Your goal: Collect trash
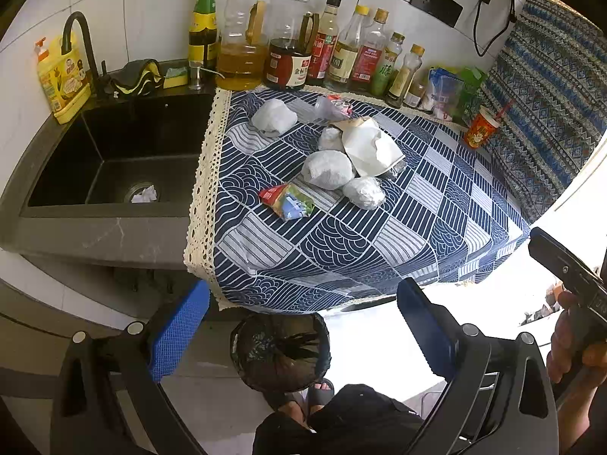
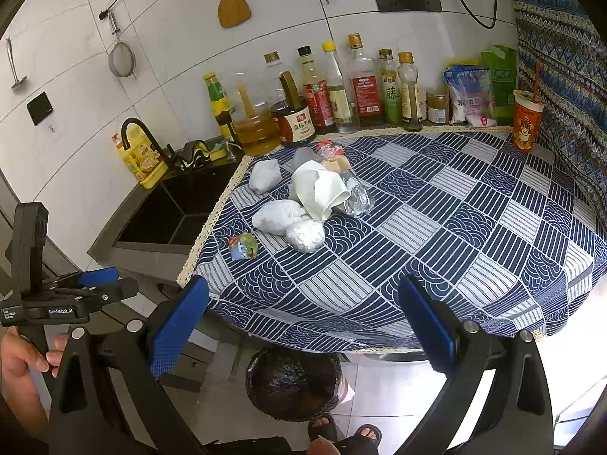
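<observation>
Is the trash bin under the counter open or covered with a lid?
Open. The trash bin shows no lid; its black bag liner is visible from above in both views.

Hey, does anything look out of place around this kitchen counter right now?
Yes. A crumpled white wad sits over the drain of the sink, apart from the wrappers and paper balls littering the tablecloth.
</observation>
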`<state>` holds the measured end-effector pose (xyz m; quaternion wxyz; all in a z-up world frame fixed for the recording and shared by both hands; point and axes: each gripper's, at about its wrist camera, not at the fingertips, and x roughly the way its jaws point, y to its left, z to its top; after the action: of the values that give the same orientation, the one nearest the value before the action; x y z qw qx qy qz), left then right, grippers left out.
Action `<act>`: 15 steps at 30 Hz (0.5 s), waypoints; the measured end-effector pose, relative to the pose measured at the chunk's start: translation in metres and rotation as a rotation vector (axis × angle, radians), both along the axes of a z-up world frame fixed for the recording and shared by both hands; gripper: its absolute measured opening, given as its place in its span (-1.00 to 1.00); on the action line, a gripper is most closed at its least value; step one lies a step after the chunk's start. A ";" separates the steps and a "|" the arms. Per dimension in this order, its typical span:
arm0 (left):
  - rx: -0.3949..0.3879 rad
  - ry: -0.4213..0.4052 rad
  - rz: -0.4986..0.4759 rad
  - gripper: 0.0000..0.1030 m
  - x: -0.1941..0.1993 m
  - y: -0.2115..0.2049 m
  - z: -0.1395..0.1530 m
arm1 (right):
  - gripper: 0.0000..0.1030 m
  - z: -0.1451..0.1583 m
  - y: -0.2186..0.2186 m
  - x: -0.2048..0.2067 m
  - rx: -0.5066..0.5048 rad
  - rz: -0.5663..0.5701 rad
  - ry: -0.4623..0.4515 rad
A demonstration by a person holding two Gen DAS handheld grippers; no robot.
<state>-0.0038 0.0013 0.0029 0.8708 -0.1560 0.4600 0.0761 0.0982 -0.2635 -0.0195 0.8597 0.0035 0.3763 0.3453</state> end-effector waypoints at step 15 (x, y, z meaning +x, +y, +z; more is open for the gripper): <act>-0.001 0.002 0.001 0.87 0.001 -0.002 0.000 | 0.93 -0.001 0.002 0.001 0.010 0.001 0.012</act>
<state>-0.0026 -0.0002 0.0028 0.8702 -0.1567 0.4608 0.0762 0.0989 -0.2616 -0.0208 0.8573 0.0098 0.3796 0.3476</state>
